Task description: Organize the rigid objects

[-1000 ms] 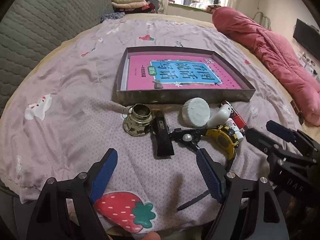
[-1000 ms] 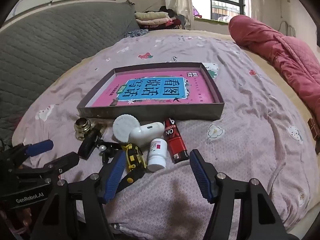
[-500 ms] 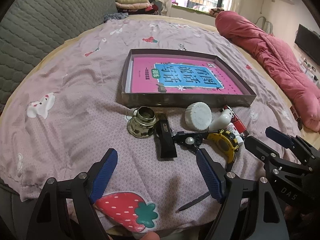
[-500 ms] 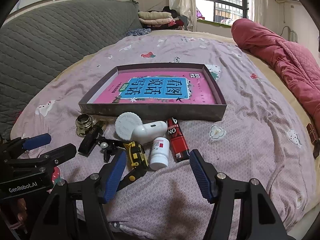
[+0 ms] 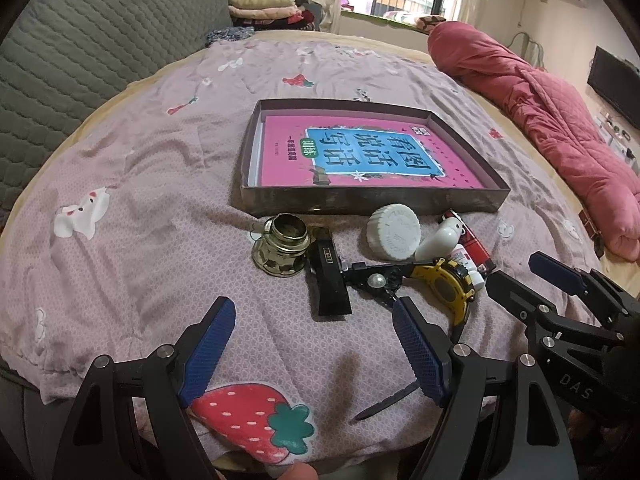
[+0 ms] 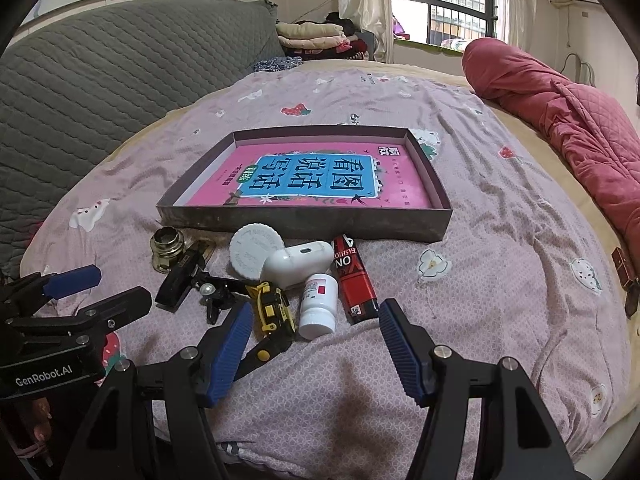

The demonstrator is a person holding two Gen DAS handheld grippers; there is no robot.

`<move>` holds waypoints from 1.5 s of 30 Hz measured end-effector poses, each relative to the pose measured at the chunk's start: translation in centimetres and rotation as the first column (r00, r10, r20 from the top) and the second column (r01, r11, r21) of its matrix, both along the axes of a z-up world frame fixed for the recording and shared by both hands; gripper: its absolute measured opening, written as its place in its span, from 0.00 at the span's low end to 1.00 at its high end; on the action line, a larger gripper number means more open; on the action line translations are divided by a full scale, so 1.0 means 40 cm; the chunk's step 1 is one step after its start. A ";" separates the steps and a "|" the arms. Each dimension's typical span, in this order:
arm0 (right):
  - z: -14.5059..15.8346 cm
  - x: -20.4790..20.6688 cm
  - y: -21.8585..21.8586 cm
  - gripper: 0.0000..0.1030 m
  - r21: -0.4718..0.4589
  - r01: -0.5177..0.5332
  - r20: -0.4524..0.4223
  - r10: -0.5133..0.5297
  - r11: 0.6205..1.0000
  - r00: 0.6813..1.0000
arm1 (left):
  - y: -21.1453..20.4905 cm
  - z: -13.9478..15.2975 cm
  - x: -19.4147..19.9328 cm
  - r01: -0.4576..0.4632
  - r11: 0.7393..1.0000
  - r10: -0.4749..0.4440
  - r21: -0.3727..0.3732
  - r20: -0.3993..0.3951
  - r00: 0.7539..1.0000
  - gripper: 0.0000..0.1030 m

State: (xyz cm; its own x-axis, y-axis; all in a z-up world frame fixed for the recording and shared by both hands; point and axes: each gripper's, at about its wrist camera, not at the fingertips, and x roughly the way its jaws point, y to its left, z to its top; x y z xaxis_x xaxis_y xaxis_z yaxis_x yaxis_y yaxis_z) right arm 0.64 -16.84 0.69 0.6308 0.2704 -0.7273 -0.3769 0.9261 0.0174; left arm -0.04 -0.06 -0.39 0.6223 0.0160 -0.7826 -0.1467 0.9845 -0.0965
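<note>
Clutter (image 6: pixel 280 280) piled before box (image 6: pixel 304 220) on bed.
Left gripper (image 5: pixel 312 344) and right gripper (image 6: pixel 316 344) at 6 o'clock, both spread wide, holding nothing.

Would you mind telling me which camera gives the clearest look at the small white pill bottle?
The right wrist view: the white pill bottle lies fully visible, label up, beside the red lighter. In the left wrist view only a sliver of it shows behind the yellow watch.

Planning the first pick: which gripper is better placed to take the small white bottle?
Right. The white bottle lies just ahead of the open right gripper; the left gripper faces the black block.
</note>
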 end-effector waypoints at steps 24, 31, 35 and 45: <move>0.002 0.000 0.005 0.63 -0.004 -0.007 -0.001 0.007 1.000 1.000 | -0.007 -0.006 0.001 0.006 1.000 -0.006 -0.005 -0.007 1.000 0.79; 0.001 0.001 0.002 0.63 0.003 -0.005 -0.003 0.005 1.000 1.000 | 0.001 -0.010 0.006 -0.002 1.000 0.001 -0.008 -0.013 1.000 0.79; 0.003 0.001 0.000 0.63 0.005 -0.006 0.000 0.006 1.000 1.000 | 0.010 -0.008 0.008 -0.005 1.000 0.005 -0.015 -0.011 1.000 0.79; 0.007 0.011 -0.014 0.63 0.028 0.011 -0.009 -0.011 1.000 1.000 | 0.083 -0.018 0.029 -0.084 0.996 0.083 -0.031 -0.025 0.996 0.79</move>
State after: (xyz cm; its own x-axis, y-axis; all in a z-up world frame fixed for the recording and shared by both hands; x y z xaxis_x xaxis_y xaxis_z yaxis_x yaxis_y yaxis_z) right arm 1.06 -17.38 0.98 0.6275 0.2838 -0.7251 -0.3666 0.9292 0.0464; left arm 1.13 3.26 -1.11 0.6008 0.0416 -0.7983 -0.2308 0.9652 -0.1233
